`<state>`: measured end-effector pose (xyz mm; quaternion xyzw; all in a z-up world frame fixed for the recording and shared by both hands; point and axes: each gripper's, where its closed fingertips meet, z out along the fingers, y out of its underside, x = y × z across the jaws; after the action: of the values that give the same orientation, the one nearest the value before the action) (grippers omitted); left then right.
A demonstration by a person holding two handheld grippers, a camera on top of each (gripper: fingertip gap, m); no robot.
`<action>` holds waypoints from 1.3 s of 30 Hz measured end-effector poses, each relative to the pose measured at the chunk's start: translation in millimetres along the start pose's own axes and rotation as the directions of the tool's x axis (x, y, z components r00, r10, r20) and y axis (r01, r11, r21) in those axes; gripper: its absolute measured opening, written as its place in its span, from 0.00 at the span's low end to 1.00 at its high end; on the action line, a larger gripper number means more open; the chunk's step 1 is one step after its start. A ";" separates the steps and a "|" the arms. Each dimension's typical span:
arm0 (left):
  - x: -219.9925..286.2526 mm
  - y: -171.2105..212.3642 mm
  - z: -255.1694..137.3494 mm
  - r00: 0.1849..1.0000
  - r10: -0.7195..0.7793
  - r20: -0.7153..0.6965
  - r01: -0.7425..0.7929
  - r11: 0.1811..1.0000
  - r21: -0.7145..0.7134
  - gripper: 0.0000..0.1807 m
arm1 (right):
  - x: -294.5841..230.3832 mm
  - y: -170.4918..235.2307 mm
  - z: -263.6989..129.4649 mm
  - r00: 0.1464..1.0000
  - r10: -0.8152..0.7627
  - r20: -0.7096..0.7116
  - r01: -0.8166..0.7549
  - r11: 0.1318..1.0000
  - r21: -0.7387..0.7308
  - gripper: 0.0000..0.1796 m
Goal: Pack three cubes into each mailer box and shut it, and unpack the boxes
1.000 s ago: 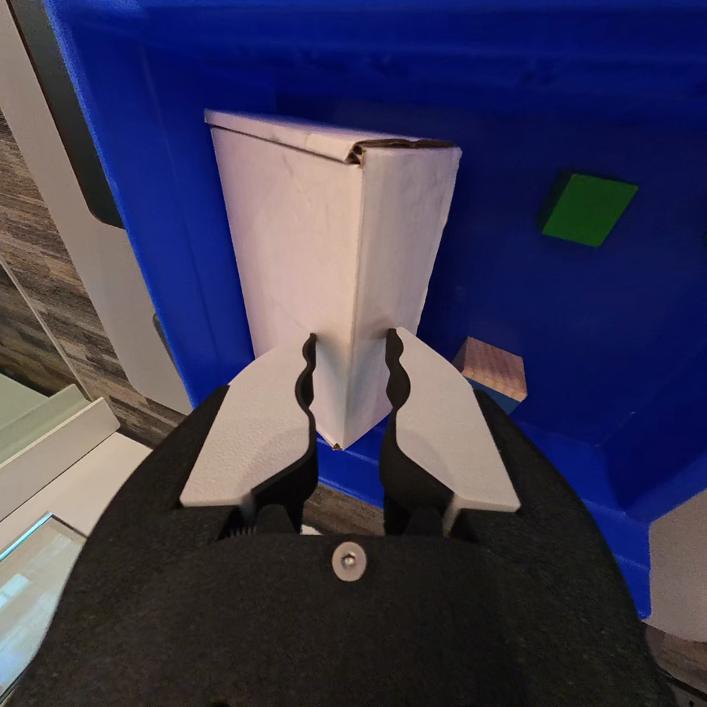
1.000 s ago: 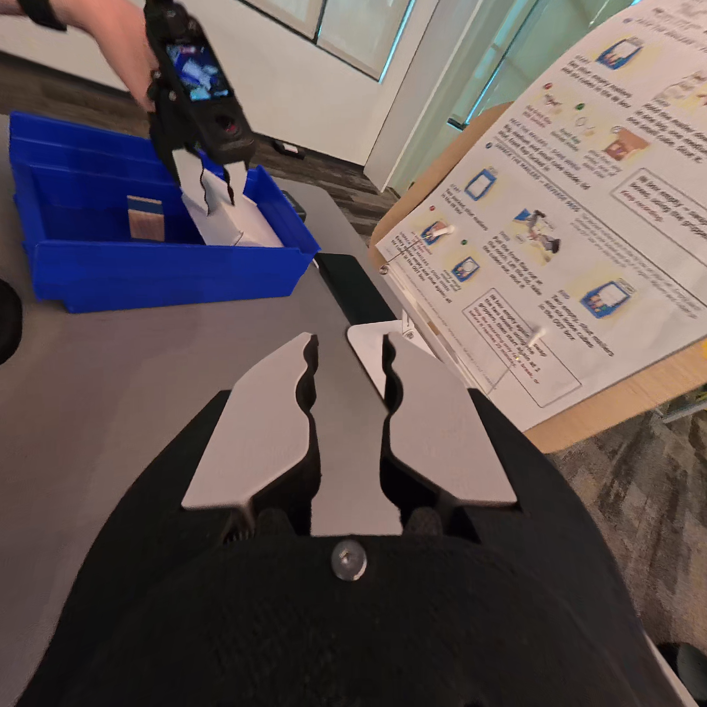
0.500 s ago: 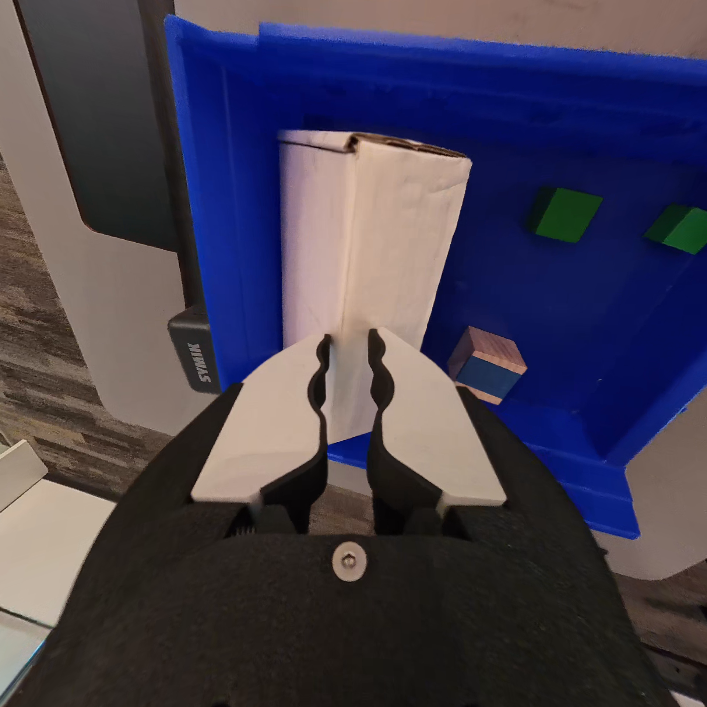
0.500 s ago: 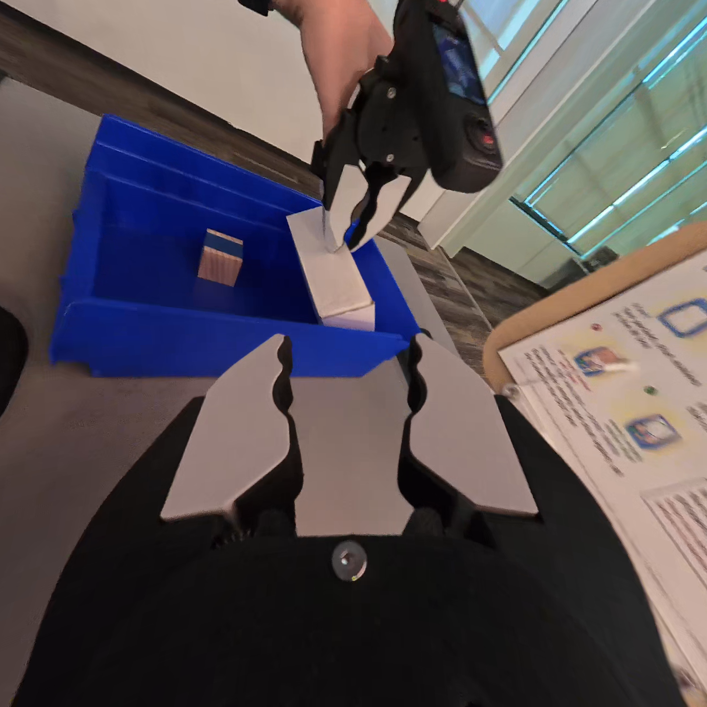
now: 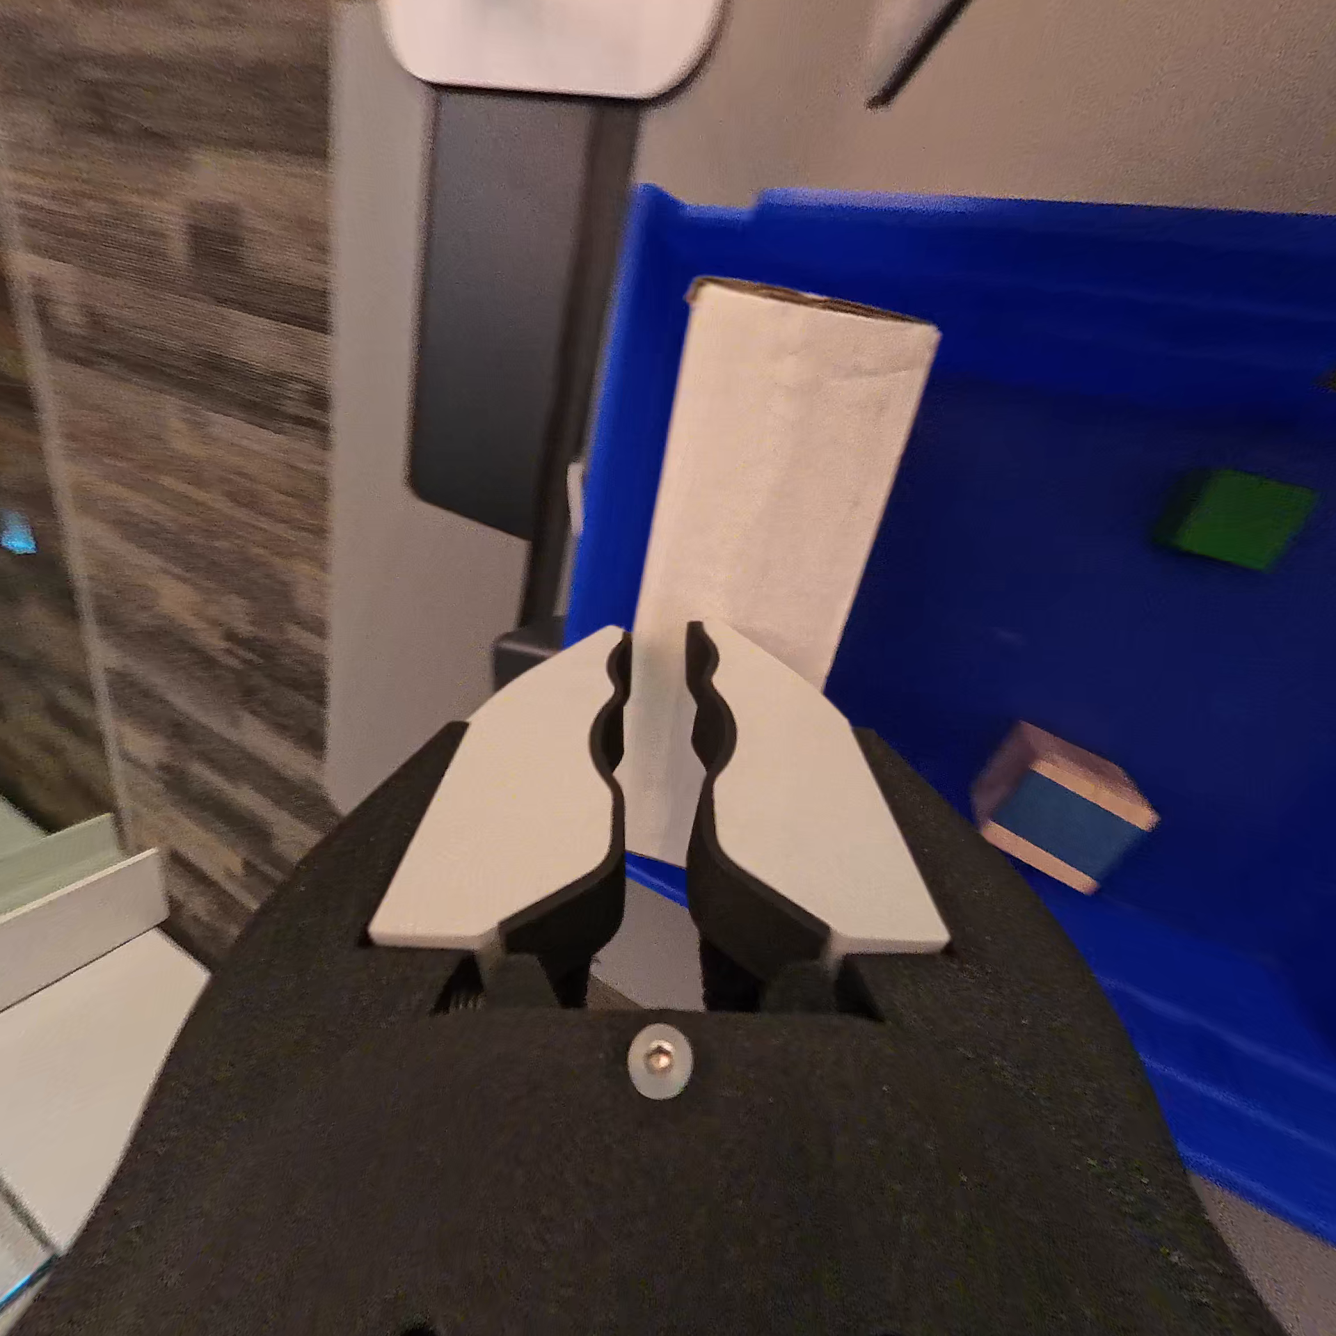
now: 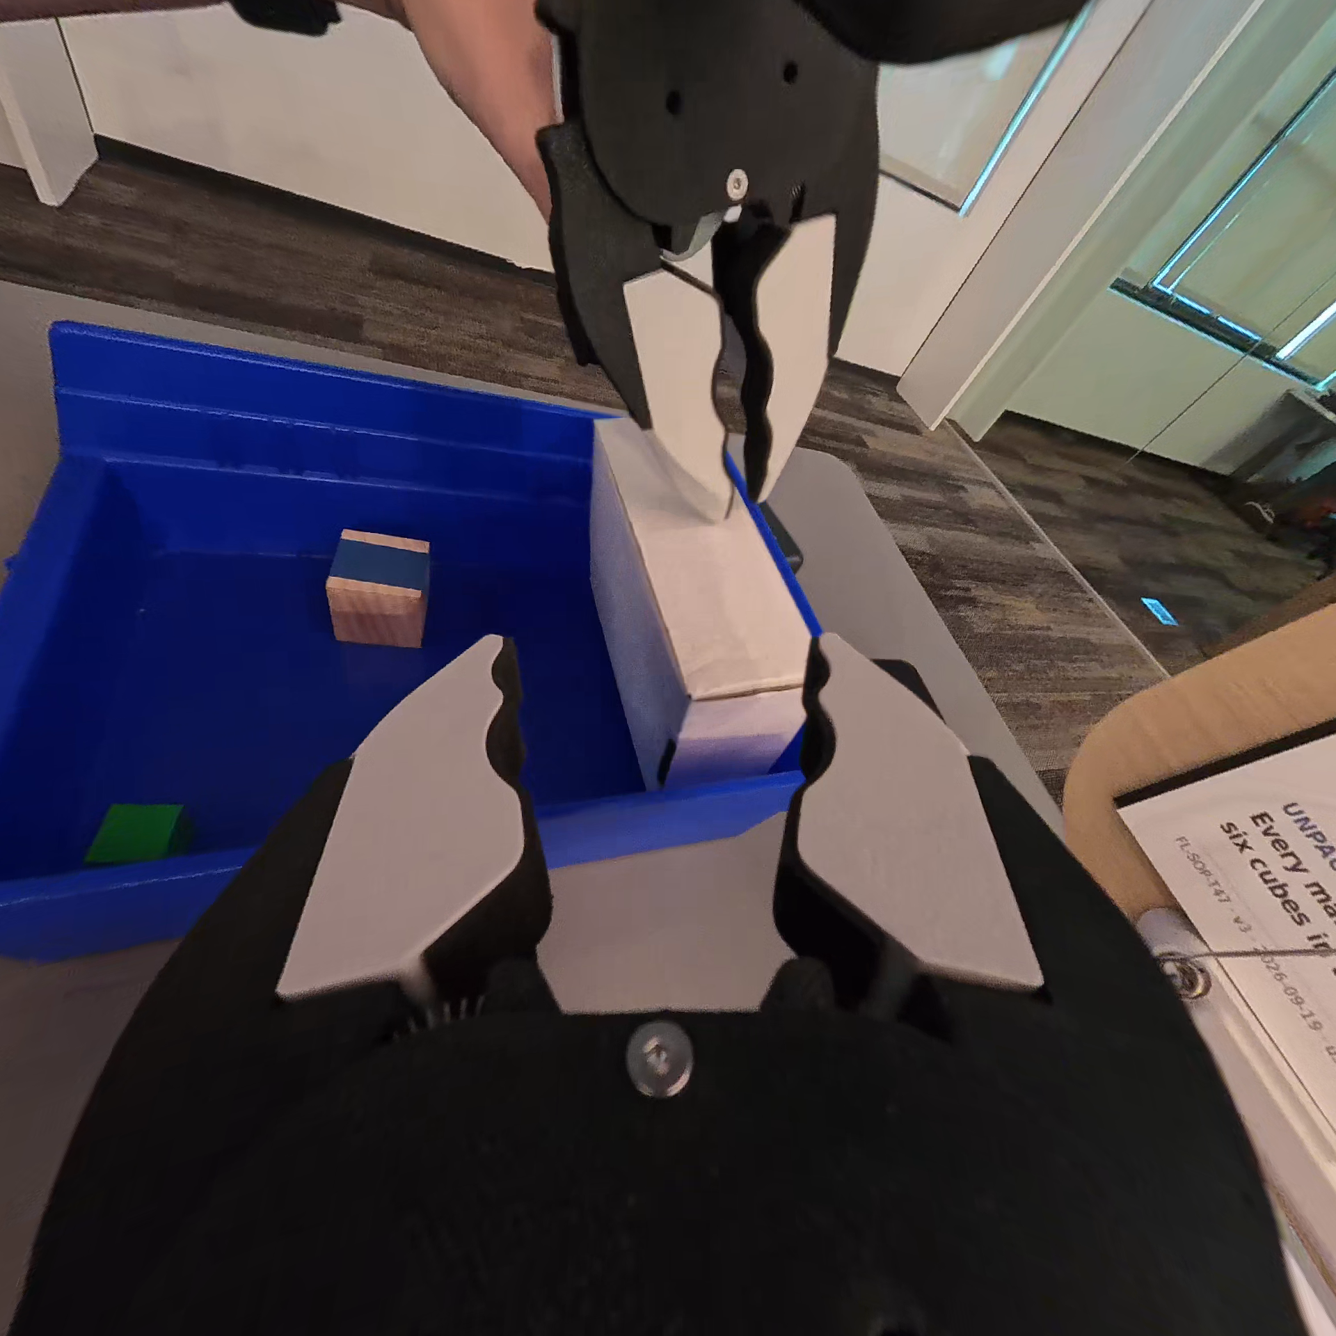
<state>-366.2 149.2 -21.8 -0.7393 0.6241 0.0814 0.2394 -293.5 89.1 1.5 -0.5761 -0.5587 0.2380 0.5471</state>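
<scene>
1. The left tongs [image 5: 656,636] are nearly closed, gripping the near edge of the white mailer box [image 5: 781,463] at lower centre of the left wrist view; a thin strip of box shows between the fingers.
2. The right tongs [image 6: 654,651] are spread wide and hold nothing, hovering over the near wall of the blue bin [image 6: 303,853] at centre of the right wrist view.
3. The box lies along the right-hand wall of the bin in the right wrist view, its long axis running from the near wall toward the far one. In the left wrist view the same axis runs up the frame, away from the camera.
4. Only the right wrist view shows the left tongs [image 6: 737,499] from outside, coming down from the top of the frame onto the box's far end, with a person's hand [image 6: 499,94] behind them.
5. Both views show a wooden cube with a blue face [image 6: 377,594] mid-bin and a green cube [image 6: 137,833].
6. Only the right wrist view shows the printed sheet [image 6: 1243,911] at lower right, the grey worktop [image 6: 651,918] and the carpeted floor [image 6: 1048,549].
</scene>
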 end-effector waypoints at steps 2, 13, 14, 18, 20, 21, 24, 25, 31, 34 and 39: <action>0.2 1.0 1.1 1.000 -0.028 -0.002 0.028 0.999 0.038 0.07 | 0.5 1.9 -2.2 1.000 0.020 0.003 -0.020 1.000 0.013 0.43; 13.8 12.7 19.1 0.997 -0.073 -0.014 0.074 0.995 0.071 0.12 | -19.0 3.7 -31.4 0.998 0.027 0.058 -0.028 0.999 0.024 0.41; 13.9 8.7 14.4 0.995 -0.098 -0.017 0.100 0.989 0.106 0.12 | -23.0 3.1 -32.6 0.998 0.007 0.062 -0.008 1.000 0.017 0.41; 51.0 -5.8 -13.3 0.966 -0.173 -0.190 0.208 0.962 0.179 0.32 | -37.4 2.3 -47.2 0.996 -0.023 0.083 0.023 1.000 -0.002 0.41; 73.1 2.5 -15.0 0.982 -0.114 -0.151 0.132 0.984 0.117 0.40 | -43.6 2.6 -61.0 0.995 -0.043 0.087 0.043 0.999 -0.002 0.41; 83.1 5.4 -11.3 0.994 -0.050 -0.099 0.059 0.994 0.095 0.41 | -46.2 3.2 -68.2 0.995 -0.048 0.087 0.048 0.999 -0.001 0.41; 101.4 10.0 10.2 0.985 0.158 0.068 -0.158 0.987 -0.001 0.46 | -54.6 2.2 -86.9 0.995 -0.034 0.092 0.032 0.999 0.023 0.41; 107.9 9.0 17.8 0.983 0.172 0.070 -0.171 0.985 -0.020 0.49 | -56.6 0.9 -91.3 0.995 -0.031 0.092 0.028 0.999 0.035 0.41; 121.8 20.0 48.0 0.980 0.190 0.057 -0.182 0.976 -0.119 0.61 | -63.3 -1.5 -109.0 0.994 -0.055 0.096 0.055 0.998 0.002 0.42; 120.3 24.2 55.7 0.978 0.185 0.094 -0.170 0.975 -0.145 0.54 | -69.5 -6.2 -118.6 0.992 -0.058 0.108 0.055 0.998 0.031 0.42; 113.8 20.3 52.5 0.994 0.103 0.034 -0.098 0.987 -0.125 0.49 | -74.5 -2.3 -118.4 0.989 -0.086 0.119 0.085 0.996 0.008 0.42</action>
<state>-352.7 70.3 -120.4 -0.7186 0.6493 0.1465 0.2014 -209.1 -21.9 12.6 -0.5356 -0.6143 0.2491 0.5232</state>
